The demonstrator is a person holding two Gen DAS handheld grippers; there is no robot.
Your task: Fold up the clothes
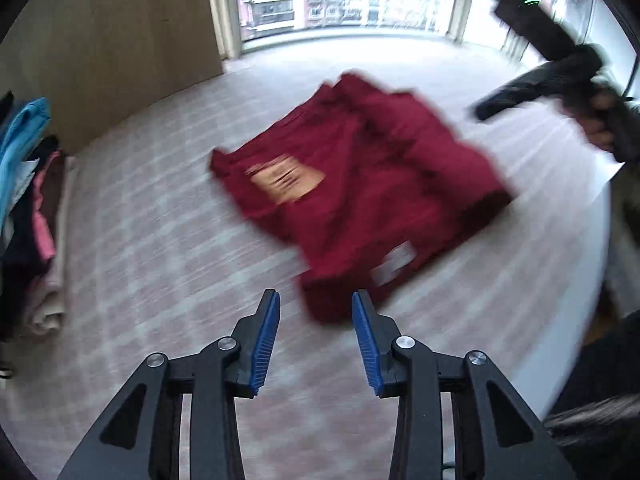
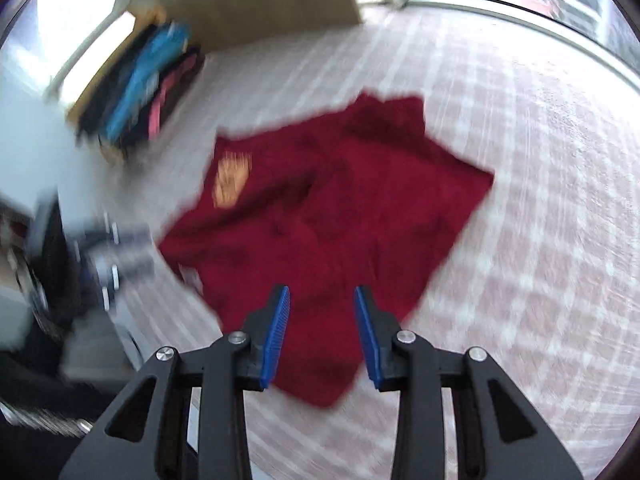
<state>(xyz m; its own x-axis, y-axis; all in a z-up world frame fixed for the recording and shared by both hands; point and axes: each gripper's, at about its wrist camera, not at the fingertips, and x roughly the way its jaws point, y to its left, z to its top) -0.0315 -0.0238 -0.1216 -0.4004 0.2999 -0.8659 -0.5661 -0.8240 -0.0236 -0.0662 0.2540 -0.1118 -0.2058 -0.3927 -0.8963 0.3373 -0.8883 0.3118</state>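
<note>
A dark red garment (image 1: 360, 184) with an orange patch lies partly folded on the pink checked tablecloth (image 1: 160, 240). It also shows in the right wrist view (image 2: 332, 220). My left gripper (image 1: 316, 300) is open and empty, just short of the garment's near edge. My right gripper (image 2: 322, 296) is open and empty, above the garment's near part. The right gripper also shows in the left wrist view (image 1: 500, 104), held up at the far right, blurred. Both views are motion-blurred.
A stack of folded clothes (image 1: 28, 208), blue, pink, dark and beige, sits at the table's left edge; it also shows in the right wrist view (image 2: 148, 84). A wooden cabinet (image 1: 120, 40) and windows stand behind. The table's right edge (image 1: 592, 280) curves near.
</note>
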